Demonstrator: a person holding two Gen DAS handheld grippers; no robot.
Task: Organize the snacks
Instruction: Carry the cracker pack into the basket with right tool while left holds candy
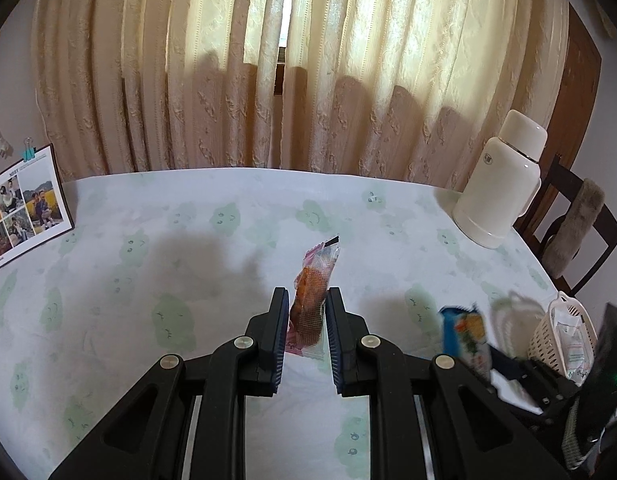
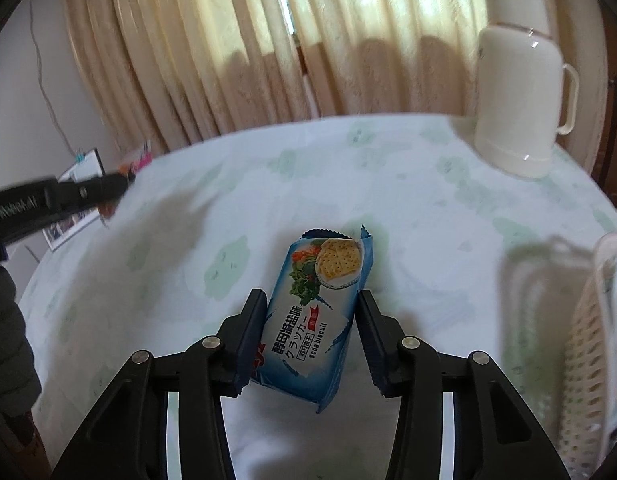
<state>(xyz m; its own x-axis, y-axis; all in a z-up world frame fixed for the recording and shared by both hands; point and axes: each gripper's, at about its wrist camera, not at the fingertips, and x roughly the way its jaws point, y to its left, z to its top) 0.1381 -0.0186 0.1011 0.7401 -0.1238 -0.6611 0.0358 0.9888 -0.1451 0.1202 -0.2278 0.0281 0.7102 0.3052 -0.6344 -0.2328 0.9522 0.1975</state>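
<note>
1. Pickup step: left gripper (image 1: 307,312) is clenched on a pink snack (image 1: 310,300), held above the table (image 1: 188,220).
2. Right gripper (image 2: 311,320) grasps the cracker pack (image 2: 312,316) (off the cloth, it seems).
3. Next, probably: carry both to the basket (image 1: 556,340) at right.

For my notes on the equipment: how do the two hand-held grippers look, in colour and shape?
Both look alike. The left gripper and right gripper have black plastic linkage arms with triangular cut-outs, round silver pivot pins, and two flat black fingers faced with ridged blue pads. At the left edge of the right view is a dark sleeve.
</note>
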